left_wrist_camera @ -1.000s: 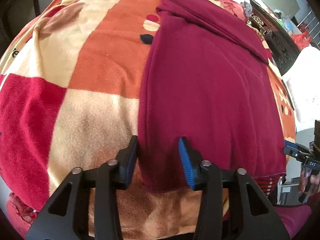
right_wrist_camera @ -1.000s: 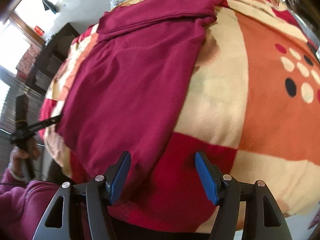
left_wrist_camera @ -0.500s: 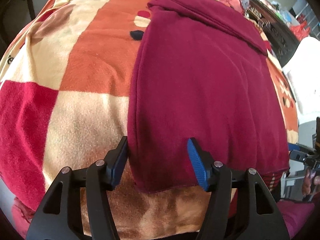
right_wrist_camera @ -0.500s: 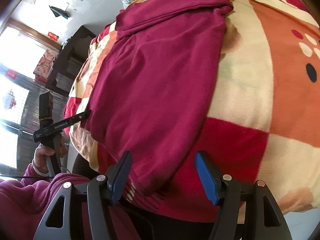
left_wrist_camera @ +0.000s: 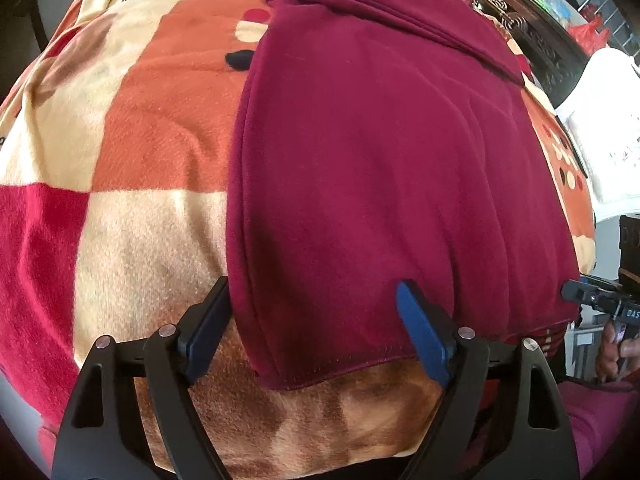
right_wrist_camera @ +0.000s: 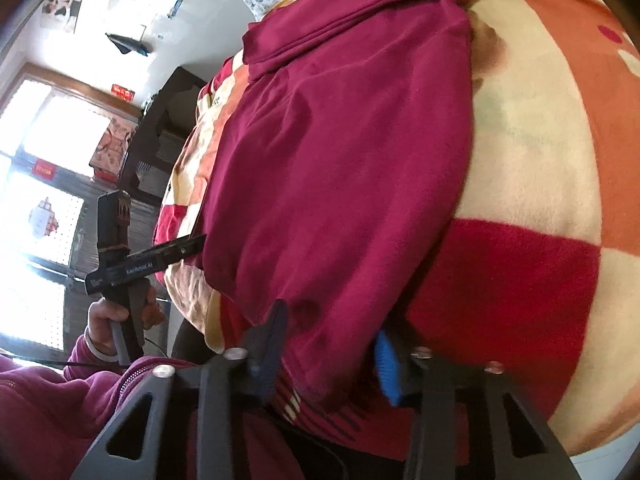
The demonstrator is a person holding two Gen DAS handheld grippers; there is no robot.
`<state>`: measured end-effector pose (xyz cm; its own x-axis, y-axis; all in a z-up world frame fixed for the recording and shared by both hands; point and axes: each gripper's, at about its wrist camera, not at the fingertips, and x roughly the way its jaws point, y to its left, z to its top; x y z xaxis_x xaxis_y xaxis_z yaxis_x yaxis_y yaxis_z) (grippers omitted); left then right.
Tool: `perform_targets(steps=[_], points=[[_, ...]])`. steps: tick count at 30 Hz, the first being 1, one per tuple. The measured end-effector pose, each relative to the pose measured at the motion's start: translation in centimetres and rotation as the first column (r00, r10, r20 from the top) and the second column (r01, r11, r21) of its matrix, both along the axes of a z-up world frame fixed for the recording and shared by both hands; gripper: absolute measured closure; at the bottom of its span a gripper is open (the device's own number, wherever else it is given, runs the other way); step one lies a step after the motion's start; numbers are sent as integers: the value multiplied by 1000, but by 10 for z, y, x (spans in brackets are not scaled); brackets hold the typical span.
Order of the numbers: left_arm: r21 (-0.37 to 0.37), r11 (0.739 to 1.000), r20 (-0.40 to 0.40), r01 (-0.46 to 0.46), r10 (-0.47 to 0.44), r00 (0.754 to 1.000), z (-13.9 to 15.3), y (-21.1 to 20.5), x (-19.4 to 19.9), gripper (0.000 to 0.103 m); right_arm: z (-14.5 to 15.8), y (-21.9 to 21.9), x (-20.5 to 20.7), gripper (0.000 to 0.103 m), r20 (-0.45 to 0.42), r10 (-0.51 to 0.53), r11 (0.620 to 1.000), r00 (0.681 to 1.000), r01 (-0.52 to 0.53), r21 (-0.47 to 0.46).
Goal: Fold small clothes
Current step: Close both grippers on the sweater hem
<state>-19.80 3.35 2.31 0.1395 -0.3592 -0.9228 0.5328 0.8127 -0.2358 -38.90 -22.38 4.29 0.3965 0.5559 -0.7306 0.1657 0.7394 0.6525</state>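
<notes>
A maroon garment (left_wrist_camera: pixel 380 168) lies spread flat on a checked blanket (left_wrist_camera: pixel 132 152) w/ orange, cream and red squares; the blanket's near edge drops away below the hem. The far end of the garment is folded over into a band (left_wrist_camera: pixel 400 16) running across its width.

Left gripper (left_wrist_camera: pixel 312 316) sits at the near-left corner of the garment, jaws wide apart, holding nothing. Its left finger (left_wrist_camera: pixel 208 324) is on the blanket just beside the garment's left edge; the right finger w/ blue pad (left_wrist_camera: pixel 420 332) rests over the cloth near the stitched hem (left_wrist_camera: pixel 340 368). So the corner lies between the two fingers, not pinched.

Right gripper (right_wrist_camera: pixel 328 352) is at the garment's near-right corner, seen in the right wrist view. Jaws are partly open, w/ the hem corner (right_wrist_camera: pixel 320 360) hanging between them; left finger (right_wrist_camera: pixel 268 352) is blurred, right blue pad (right_wrist_camera: pixel 388 368) sits just beside the cloth edge. Can't tell if either pad touches the fabric.

In the right wrist view the left hand (right_wrist_camera: pixel 116 320) grips the handle of the other device, a maroon sleeve (right_wrist_camera: pixel 60 408) below it. Same view: bright window (right_wrist_camera: pixel 44 152) at far left, dark cabinet (right_wrist_camera: pixel 160 136) beyond the bed. In the left wrist view a dark carved piece of furniture (left_wrist_camera: pixel 532 40) and something white (left_wrist_camera: pixel 600 128) sit far right
</notes>
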Motion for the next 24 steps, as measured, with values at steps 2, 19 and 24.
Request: perform_targets(steps=[2, 19, 24], points=[[-13, 1000, -8, -10, 10, 1000, 0, 2, 1, 21, 2, 0, 1, 81, 4, 12, 1000, 1000, -12, -5], [-81, 992, -58, -99, 94, 994, 5, 30, 16, 72, -9, -5, 6, 87, -4, 26, 999, 1000, -26, 42], [-54, 995, -42, -89, 87, 995, 4, 24, 15, 84, -7, -6, 5, 88, 14, 24, 999, 1000, -25, 44]])
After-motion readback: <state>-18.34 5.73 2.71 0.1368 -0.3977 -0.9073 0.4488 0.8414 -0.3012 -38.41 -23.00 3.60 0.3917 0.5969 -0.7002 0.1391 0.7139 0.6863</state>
